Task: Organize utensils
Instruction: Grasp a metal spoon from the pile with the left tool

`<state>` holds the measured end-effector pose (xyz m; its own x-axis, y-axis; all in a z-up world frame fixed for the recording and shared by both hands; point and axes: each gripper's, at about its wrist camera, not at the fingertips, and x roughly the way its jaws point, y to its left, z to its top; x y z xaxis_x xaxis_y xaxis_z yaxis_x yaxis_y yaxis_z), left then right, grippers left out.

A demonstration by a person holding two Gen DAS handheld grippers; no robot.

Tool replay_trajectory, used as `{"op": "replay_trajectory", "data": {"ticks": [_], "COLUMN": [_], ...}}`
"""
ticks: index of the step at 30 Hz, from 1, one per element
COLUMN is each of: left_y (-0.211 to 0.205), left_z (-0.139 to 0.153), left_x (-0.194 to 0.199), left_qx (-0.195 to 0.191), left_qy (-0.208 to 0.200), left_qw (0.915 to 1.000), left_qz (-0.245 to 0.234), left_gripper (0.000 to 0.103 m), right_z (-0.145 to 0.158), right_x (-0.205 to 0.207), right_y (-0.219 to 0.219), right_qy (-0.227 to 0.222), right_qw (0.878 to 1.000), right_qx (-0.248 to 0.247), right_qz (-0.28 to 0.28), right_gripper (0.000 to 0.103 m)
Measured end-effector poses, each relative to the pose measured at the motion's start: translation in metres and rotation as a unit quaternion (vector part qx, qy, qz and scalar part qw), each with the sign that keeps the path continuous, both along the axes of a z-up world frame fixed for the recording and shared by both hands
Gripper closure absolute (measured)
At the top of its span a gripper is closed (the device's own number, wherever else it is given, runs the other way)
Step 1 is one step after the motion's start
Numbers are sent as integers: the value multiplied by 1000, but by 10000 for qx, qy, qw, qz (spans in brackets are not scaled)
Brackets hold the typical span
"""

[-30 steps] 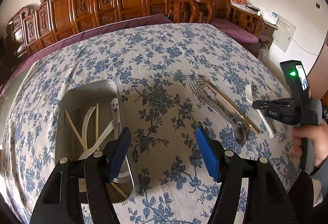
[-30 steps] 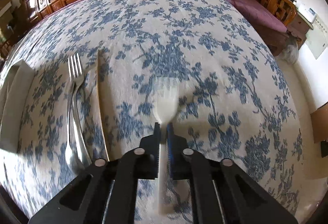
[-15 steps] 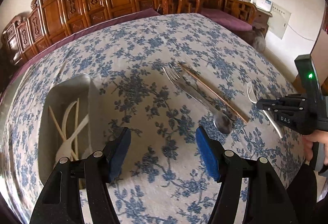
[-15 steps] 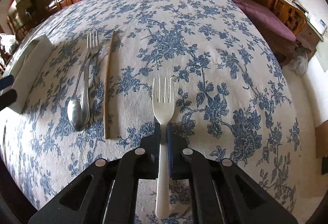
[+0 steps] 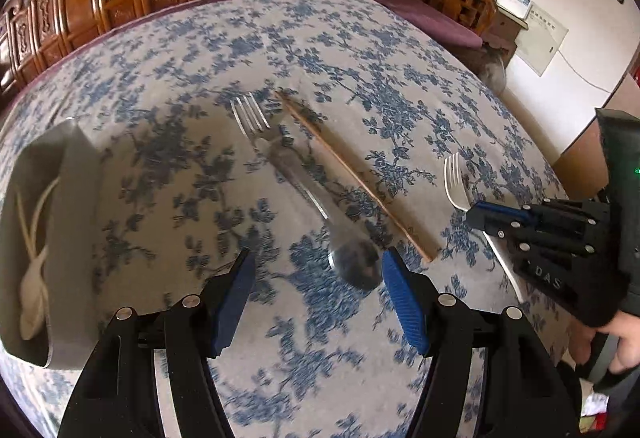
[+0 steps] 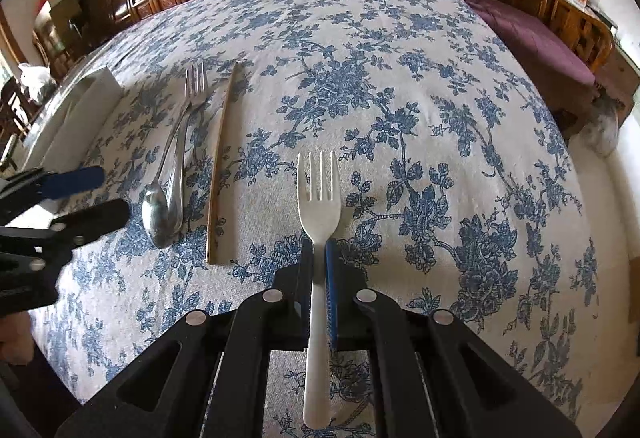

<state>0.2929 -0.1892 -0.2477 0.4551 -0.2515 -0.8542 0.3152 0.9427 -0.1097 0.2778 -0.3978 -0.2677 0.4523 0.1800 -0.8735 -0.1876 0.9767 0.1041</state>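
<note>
We start with the round table under its blue-flowered white cloth (image 6: 400, 85). Since a second ago our left view has swung right across it: the grey metal rectangular tray (image 5: 76, 197), which sat directly beneath us, now lies at the far left edge, with white plastic utensils (image 5: 32, 270) inside. We judge that the left side has finished at the tray and is heading for the next pieces.

Those pieces lie together mid-table: a long wooden chopstick (image 6: 219, 173), and just left of it a steel fork (image 6: 192, 85) and steel spoon (image 6: 158, 209) lying side by side.

The white plastic fork (image 6: 318, 205) that was blurred a second ago is now sharp, tines forward, apparently raised above the cloth and ready to carry to the tray.

Our left gripper (image 5: 316, 290) hovers low over the cloth, fingers spread wide and empty, the spoon bowl just ahead. Our right gripper (image 6: 319, 258) is level, clamped on the white fork's handle.
</note>
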Motion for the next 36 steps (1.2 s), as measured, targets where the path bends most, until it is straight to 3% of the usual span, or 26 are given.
{"op": "replay_trajectory", "data": {"ticks": [6, 7, 12, 17, 18, 20, 23, 31, 33, 35, 36], "left_y": [-6, -7, -12, -12, -12, -10, 0, -12, -14, -15, -14], "left_z": [-15, -18, -20, -19, -19, -18, -19, -18, -19, -19, -19], "left_x": [10, 11, 6, 5, 6, 8, 12, 11, 12, 13, 13], "left_qx": [-167, -169, 77, 24, -24, -200, -634, -356, -334, -290, -433], "left_qy": [337, 412, 253, 297, 324, 389, 555, 421, 415, 427, 494], "left_qw": [9993, 9990, 9996, 9995, 9994, 9990, 9958, 9983, 9984, 9985, 9977], "left_qz": [71, 78, 31, 87, 95, 126, 354, 187, 162, 187, 152], "left_gripper": [41, 46, 49, 52, 52, 65, 69, 70, 79, 96, 100], "right_z": [0, 0, -1, -1, -1, -1, -1, -1, -2, -2, -2], "right_x": [0, 0, 2, 2, 2, 2, 3, 2, 2, 2, 2], "right_y": [0, -1, -8, -10, -10, -10, -12, -13, -13, -13, -14], "right_qy": [-3, 2, 71, 92, 90, 87, 120, 136, 134, 133, 134], "right_qw": [10000, 10000, 9996, 9992, 9992, 9992, 9988, 9985, 9985, 9985, 9985], "right_qx": [-9, 18, 288, 392, 392, 388, 465, 525, 529, 523, 528], "right_qz": [49, 59, -1, -23, -25, -26, -54, -67, -71, -65, -65], "right_gripper": [95, 95, 95, 95, 95, 95, 95, 95, 95, 95, 95]}}
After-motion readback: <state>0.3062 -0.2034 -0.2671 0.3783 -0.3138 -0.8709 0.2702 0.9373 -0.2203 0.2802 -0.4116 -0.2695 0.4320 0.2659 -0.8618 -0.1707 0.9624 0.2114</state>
